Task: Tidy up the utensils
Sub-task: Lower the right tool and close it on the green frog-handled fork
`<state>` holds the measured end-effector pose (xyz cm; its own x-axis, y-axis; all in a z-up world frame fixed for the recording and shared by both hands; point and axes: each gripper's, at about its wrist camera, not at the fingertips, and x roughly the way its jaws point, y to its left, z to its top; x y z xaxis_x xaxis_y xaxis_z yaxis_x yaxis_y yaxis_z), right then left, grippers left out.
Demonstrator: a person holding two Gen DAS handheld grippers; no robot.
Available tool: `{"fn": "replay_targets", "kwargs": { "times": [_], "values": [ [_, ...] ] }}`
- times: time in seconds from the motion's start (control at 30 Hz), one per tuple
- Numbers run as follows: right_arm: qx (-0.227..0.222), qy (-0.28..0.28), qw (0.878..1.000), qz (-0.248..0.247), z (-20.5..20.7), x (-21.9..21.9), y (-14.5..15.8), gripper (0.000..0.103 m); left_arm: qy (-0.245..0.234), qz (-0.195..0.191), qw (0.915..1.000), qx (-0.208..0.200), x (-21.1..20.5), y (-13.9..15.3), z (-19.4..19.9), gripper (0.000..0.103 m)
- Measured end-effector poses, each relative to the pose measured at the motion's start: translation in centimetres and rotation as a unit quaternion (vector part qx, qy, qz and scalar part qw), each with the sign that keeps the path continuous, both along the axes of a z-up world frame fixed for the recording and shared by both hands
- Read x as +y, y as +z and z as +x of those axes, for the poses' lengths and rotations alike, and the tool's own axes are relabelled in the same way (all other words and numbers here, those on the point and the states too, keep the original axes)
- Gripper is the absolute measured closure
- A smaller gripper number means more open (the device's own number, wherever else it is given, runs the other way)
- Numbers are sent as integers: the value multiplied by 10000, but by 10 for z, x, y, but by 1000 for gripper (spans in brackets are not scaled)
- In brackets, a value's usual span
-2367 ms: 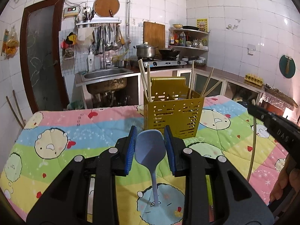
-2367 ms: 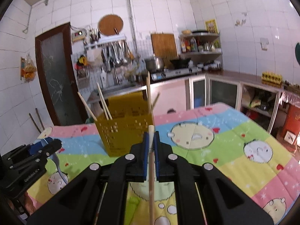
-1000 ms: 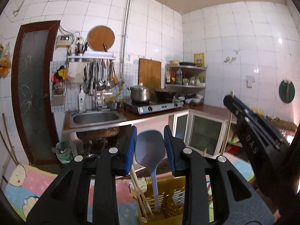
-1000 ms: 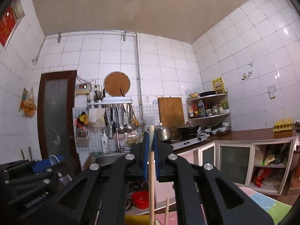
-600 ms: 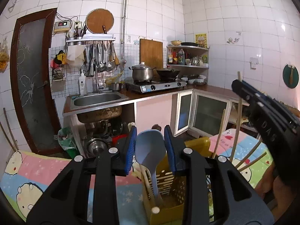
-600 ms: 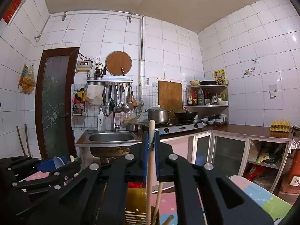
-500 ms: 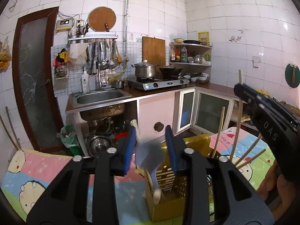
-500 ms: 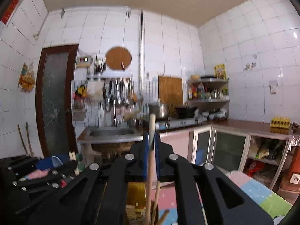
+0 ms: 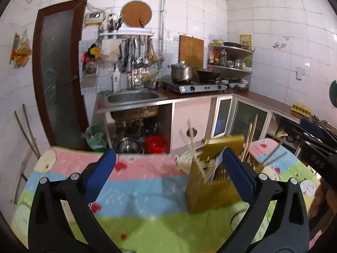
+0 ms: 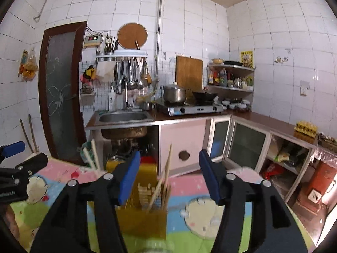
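We see a brightly, evenly lit kitchen with glare on the wall tiles (image 10: 316,78) at three o'clock. Fisheye distortion bends edges and darkens corners. Motion blur smears the yellow holder (image 9: 212,181) and tablecloth (image 9: 147,219) toward six o'clock.

Holder (image 9: 212,191) on the table (image 9: 137,191) — chopsticks (image 10: 166,168) inside, sink (image 10: 123,117) behind.

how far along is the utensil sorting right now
Done: several chopsticks stand in the yellow holder on the table. In hand: nothing; the left gripper and right gripper have just been opening and both are empty. Left: no loose utensils show on the tablecloth.
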<state>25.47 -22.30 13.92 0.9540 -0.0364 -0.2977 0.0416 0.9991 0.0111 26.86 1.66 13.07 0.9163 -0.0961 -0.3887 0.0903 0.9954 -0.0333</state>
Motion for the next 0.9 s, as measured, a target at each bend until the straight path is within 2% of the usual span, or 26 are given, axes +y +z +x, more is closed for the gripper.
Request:
{"fn": "replay_targets", "kwargs": {
  "times": [0.3, 0.47, 0.57, 0.7, 0.87, 0.9],
  "values": [
    [1251, -47, 9921, -8, -66, 16, -92, 44, 11, -57, 9958, 917, 11, -70, -44, 5],
    [1869, -77, 9818, 331, -70, 20, -142, 44, 11, 31, 9929, 1190, 6, -105, -58, 5],
    [2167, -75, 9756, 343, -68, 28, -169, 44, 33, 114, 9908, 1351, 6, -128, -58, 5],
    [2405, -93, 9704, 218, -65, 35, -184, 44, 56, 158, 9876, 1563, 6, -150, -52, 5],
    [2602, -137, 9652, 228, -65, 41, -187, 45, -59, 296, 9870, 1578, 1, -157, -53, 5],
    [2650, -110, 9639, 228, -65, 43, -187, 49, -80, 327, 9871, 1565, -1, -156, -54, 5]
  ]
}}
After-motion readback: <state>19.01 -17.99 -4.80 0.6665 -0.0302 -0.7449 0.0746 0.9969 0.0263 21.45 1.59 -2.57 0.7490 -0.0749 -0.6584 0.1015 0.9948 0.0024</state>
